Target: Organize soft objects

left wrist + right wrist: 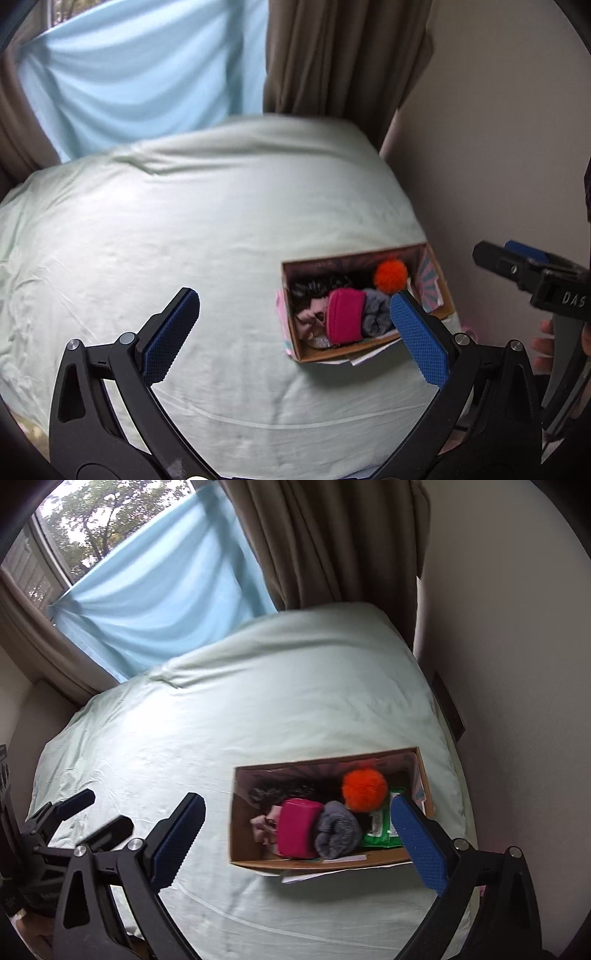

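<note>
A cardboard box sits on the pale green bed near its right edge. Inside lie an orange pompom, a pink pouch, a grey fuzzy sock, a black fluffy item, a pale pink cloth and a green packet. My left gripper is open and empty above the bed, left of the box. My right gripper is open and empty, held above the box. The right gripper also shows at the left wrist view's edge.
The bed sheet spreads wide to the left of the box. A beige wall runs along the bed's right side. Brown curtains and a light blue cloth hang behind the bed.
</note>
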Demonstrator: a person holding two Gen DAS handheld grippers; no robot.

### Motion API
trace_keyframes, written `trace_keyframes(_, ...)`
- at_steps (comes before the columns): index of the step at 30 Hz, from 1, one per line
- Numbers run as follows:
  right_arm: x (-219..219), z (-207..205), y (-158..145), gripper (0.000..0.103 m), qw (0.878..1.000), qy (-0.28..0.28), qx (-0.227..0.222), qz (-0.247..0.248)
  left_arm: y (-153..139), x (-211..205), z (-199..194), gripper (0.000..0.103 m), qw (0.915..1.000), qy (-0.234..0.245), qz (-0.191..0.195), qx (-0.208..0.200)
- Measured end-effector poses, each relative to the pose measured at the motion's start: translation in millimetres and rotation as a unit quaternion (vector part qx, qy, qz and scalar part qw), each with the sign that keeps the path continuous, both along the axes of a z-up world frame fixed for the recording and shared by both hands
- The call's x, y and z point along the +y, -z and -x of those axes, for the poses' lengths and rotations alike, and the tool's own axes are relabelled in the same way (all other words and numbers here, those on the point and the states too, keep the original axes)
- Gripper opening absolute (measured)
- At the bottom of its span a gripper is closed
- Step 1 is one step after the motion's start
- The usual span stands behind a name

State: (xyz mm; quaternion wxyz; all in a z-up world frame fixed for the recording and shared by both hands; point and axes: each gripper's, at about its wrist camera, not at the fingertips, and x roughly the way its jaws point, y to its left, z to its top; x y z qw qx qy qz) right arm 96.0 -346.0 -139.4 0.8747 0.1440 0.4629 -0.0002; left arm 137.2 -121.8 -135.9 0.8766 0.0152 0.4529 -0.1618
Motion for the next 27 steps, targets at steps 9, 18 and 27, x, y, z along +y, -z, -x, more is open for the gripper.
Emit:
trace_keyframes(9, 79.6, 34.6, -86.7, 0.1, 0.995, -0.03, -0.085, 0.041, -90.0, 90.1, 49.6, 0.103, 0.9917, -0.062, 0.02, -0.111)
trace_keyframes(18, 125.7, 72.6, -117.1, 0.1, 0.985, -0.022, -0.145, 0.09, -128.3, 137.6, 99.0, 0.103, 0.9754, -0.099, 0.009, -0.197)
trace_keyframes(27, 134.8, 83.6, -129.0, 0.1, 0.98, -0.005, -0.163, 0.113, -128.2, 146.7, 112.2, 0.103, 0.9732, -0.1, 0.008, -0.207)
